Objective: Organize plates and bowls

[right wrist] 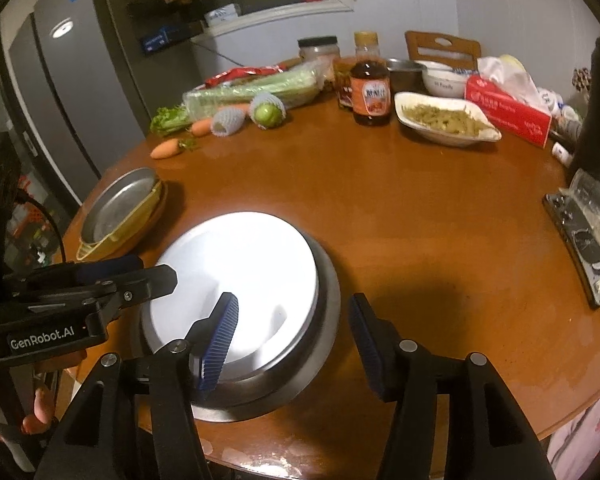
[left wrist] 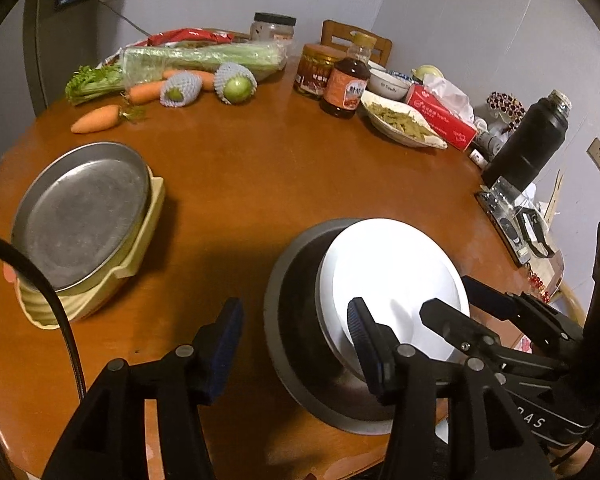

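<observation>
A white plate point(left wrist: 396, 272) point(right wrist: 236, 272) lies on a wider grey steel dish point(left wrist: 296, 280) point(right wrist: 328, 312) near the front of the round wooden table point(left wrist: 260, 184). My left gripper point(left wrist: 294, 338) point(right wrist: 156, 270) is open. One finger is over the plate's left edge and the other over the table, and its pads press on nothing. My right gripper point(right wrist: 294, 338) point(left wrist: 446, 296) is open too. It straddles the stack's right rim without touching it. To the left, a round metal plate point(left wrist: 80, 216) point(right wrist: 120, 204) rests in a yellow ribbed dish point(left wrist: 140, 248) point(right wrist: 140, 220).
Carrots point(left wrist: 96, 118), celery point(left wrist: 196, 58) and netted fruit point(left wrist: 236, 84) lie at the back. Sauce bottle point(left wrist: 346, 80), a white dish of food point(left wrist: 400, 124), red tissue box point(left wrist: 440, 116), black flask point(left wrist: 532, 140) stand back right. A device point(right wrist: 584, 240) lies at the right edge, a fridge point(right wrist: 68, 80) stands left.
</observation>
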`<state>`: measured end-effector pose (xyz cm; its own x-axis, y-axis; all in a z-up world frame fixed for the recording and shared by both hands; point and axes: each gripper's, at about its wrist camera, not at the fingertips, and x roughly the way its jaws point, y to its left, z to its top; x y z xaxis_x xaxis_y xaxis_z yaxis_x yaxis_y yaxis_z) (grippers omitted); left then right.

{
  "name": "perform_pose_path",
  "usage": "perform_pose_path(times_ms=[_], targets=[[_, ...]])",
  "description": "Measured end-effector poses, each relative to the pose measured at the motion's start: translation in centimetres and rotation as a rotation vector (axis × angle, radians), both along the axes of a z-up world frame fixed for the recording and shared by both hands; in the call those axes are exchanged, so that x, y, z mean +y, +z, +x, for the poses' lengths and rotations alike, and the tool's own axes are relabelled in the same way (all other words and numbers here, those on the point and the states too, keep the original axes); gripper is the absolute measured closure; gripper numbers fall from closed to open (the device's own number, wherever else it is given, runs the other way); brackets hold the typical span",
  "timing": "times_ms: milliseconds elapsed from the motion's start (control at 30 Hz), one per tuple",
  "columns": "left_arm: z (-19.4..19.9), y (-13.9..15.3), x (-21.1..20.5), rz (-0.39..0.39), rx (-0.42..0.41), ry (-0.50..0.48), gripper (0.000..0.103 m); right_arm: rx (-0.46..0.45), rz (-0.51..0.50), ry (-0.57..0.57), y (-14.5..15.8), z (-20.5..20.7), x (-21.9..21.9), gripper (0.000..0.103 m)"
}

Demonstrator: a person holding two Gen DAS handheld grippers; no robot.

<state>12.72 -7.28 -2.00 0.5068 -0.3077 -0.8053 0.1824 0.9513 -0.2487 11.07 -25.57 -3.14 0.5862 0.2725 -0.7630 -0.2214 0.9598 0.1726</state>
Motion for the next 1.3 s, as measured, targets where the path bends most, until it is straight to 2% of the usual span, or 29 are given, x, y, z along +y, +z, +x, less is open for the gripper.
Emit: perform_pose_path(times_ms=[100,267,467,600,933,1300], targets=[[0.4,-0.5,-0.4,-0.004,0.017,-0.011,0.049,0.034,0.004,-0.007,-0.8,0.3,-0.1,0.044],[0.8,-1.2,-1.0,-0.017,0.050,-0.033,0.049,0.080,0.066,0.003,-1.5,0.7,-0.3,0.044],[1.4,-2.0,-1.1,-0.027,0.080,-0.044,0.050,0.081,0.076,0.029,-1.8,1.0,0.2,0.048],[1.5,-2.1,-1.1,-0.002,0.075,-0.045,0.050,0.056,0.063,0.026,-1.5,1.1,0.4,0.053],[1.8,-0.9,0.6,-0.003,0.037,-0.019,0.050,0.032,0.057,0.043,-0.6,2.3,1.8,0.055],[2.0,2.3,4.4,-0.016,-0.040,0.045,0.050,-0.017,0.057,0.098,2.2,3.8,5.2,0.055]])
